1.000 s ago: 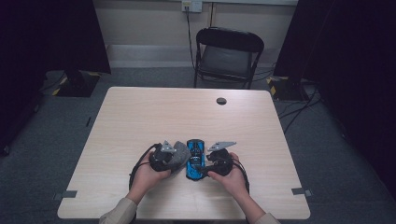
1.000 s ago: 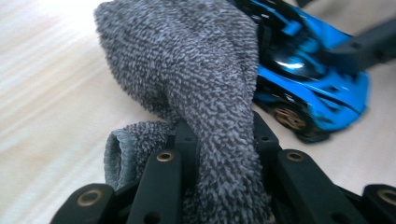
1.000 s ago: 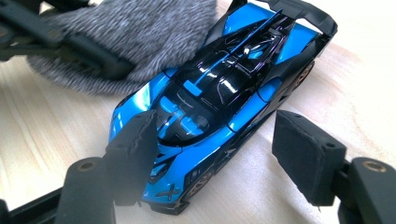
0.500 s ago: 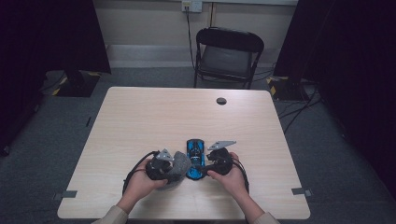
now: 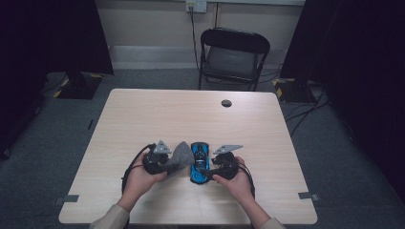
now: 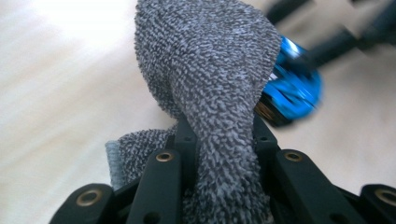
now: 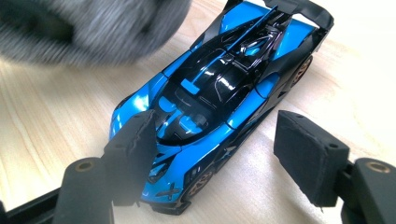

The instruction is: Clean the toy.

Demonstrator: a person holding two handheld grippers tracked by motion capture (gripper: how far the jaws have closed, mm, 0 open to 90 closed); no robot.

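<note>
Grey cloth pinched in left tool, hovering beside blue toy car. Right tool straddling car, one pad touching, other apart. Wiping seemingly underway on worktop.

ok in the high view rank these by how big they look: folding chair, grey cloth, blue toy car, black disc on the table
1. folding chair, by far the largest, though it stands farthest from the camera
2. blue toy car and grey cloth: they look alike in size, so no ranking between them
3. black disc, the smallest
</note>
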